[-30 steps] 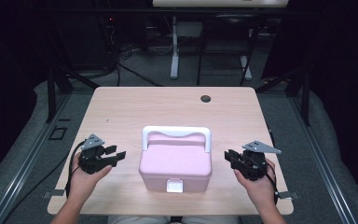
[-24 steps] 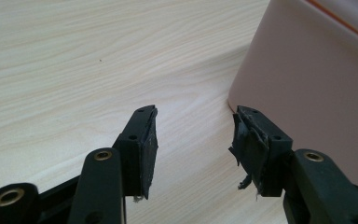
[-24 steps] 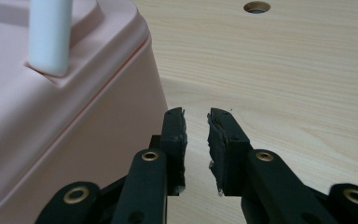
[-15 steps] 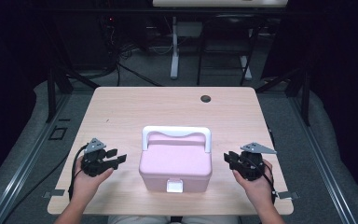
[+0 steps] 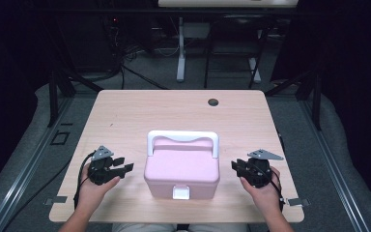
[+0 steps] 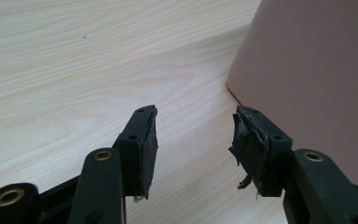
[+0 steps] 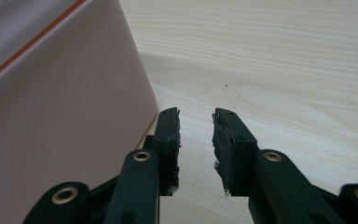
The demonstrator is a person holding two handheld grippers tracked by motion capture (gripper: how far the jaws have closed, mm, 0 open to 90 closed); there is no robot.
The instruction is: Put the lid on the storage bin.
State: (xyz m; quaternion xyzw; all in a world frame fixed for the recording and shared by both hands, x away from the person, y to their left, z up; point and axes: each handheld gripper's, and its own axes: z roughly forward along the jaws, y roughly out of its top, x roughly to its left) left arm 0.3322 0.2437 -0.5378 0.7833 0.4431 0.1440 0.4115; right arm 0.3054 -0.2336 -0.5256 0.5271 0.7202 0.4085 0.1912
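Note:
A pink lidded box [image 5: 182, 171] with a white handle [image 5: 183, 137] and a white front latch [image 5: 181, 192] stands near the table's front edge. My left gripper [image 5: 123, 166] lies low to the left of the box and points at its side, open and holding nothing. In the left gripper view the gap of the left gripper [image 6: 193, 135] frames bare wood, with the box wall [image 6: 317, 70] just right of it. My right gripper [image 5: 235, 166] points at the box's right side. Its jaws have just been opening; the right gripper [image 7: 196, 135] has a narrow gap with nothing in it, beside the box [image 7: 51, 107].
The light wooden table [image 5: 125, 116] has a dark round cable hole [image 5: 213, 102] near its far edge. Dark floor, rails and stand legs surround the table.
My right gripper has sunk slightly toward the tabletop beside the box. The left gripper has hardly moved, and the box stays in place.

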